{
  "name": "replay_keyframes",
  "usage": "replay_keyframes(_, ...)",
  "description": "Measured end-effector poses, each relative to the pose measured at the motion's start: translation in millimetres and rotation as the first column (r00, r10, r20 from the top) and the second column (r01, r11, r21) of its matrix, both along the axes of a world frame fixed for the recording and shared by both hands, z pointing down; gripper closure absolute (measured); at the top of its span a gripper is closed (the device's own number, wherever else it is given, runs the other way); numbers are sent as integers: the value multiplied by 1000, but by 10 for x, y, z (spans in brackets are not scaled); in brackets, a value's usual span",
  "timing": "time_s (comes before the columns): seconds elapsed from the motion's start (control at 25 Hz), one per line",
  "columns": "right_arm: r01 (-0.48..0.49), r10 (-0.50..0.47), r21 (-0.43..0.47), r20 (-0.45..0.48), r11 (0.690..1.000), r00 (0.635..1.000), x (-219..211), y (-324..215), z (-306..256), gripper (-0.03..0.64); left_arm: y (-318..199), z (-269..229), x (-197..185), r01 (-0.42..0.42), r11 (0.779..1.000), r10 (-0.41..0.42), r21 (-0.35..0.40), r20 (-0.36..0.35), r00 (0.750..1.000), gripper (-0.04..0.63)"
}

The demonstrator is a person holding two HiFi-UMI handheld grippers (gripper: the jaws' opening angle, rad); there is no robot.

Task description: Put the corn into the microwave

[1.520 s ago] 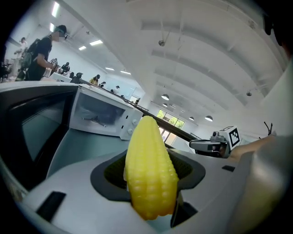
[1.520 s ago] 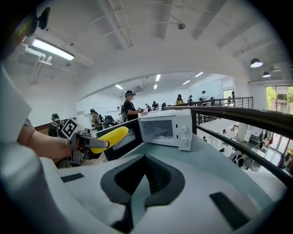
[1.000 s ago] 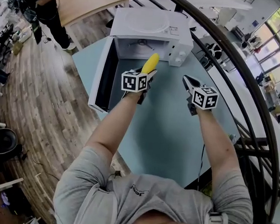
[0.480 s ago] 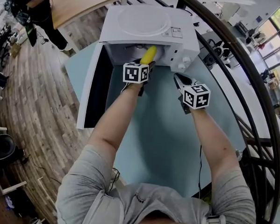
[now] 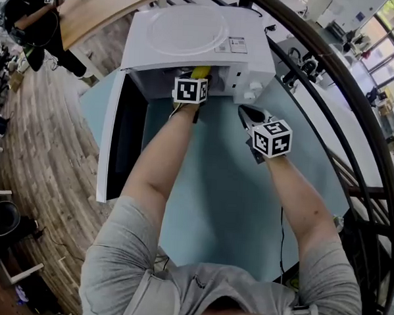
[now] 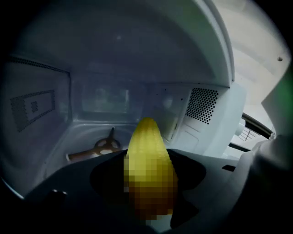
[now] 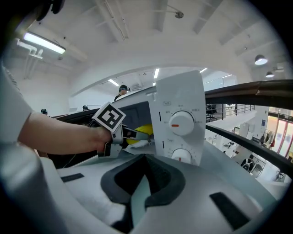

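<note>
The yellow corn (image 5: 200, 72) is held in my left gripper (image 5: 198, 79), whose jaws are shut on it. Its tip reaches into the open cavity of the white microwave (image 5: 190, 31). In the left gripper view the corn (image 6: 149, 160) points at the back wall, above the bare cavity floor with its roller ring (image 6: 106, 145). My right gripper (image 5: 244, 112) hangs over the table, to the right, in front of the control panel (image 7: 181, 123). Its jaws are shut with nothing in them. From the right gripper view the corn (image 7: 143, 130) shows at the cavity mouth.
The microwave door (image 5: 112, 142) is swung wide open to the left. The microwave stands at the far end of a teal table (image 5: 215, 187). A dark curved railing (image 5: 357, 116) runs along the right. Wooden floor lies to the left.
My left gripper has carried the corn forward and down from in front of the microwave into its mouth. The right gripper has also moved forward and down a little.
</note>
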State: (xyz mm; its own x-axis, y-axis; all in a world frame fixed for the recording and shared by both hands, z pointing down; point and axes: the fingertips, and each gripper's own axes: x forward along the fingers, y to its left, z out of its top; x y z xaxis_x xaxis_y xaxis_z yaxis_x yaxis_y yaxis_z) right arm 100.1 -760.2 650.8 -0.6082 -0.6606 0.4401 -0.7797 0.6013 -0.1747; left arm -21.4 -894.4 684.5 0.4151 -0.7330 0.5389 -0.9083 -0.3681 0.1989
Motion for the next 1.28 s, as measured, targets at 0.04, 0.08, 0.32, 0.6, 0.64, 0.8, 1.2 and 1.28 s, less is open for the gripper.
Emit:
replay_keyframes(0.04, -2, 2, -1, 0, 1000, 1000, 18, -4, 14, 600, -39, 9, -8, 5, 1000, -5, -2, 8, 1000, 345)
replay_keyframes(0.08, -3, 3, -2, 0, 1000, 1000, 36, -8, 27, 600, -74, 16, -12, 9, 1000, -9, -5, 11, 1000, 345)
replay_keyframes(0.32, -9, 9, -7, 3, 1000, 1000, 116, 22, 65, 600, -198, 92, 28, -3, 1000, 4, -19, 69, 998, 345)
replay_keyframes(0.6, -22, 22, -9, 2, 1000, 1000, 212, 35, 100, 600, -276, 199, 52, -20, 999, 26, -42, 160, 987, 348)
replay_keyframes(0.64, -24, 24, -11, 2, 1000, 1000, 221, 40, 107, 600, -279, 214, 55, -19, 999, 27, -49, 170, 985, 348)
replay_keyframes(0.8, -28, 28, -10, 3, 1000, 1000, 260, 40, 128, 600, -315, 268, 52, -11, 997, 25, -72, 200, 980, 348)
replay_keyframes(1.2, -33, 33, -10, -2, 999, 999, 315, 88, 104, 600, -326, 307, 38, 25, 995, -1, -93, 249, 968, 347)
replay_keyframes(1.28, -38, 37, -11, -4, 999, 999, 339, 95, 104, 600, -327, 314, 38, 33, 995, -8, -93, 257, 966, 347)
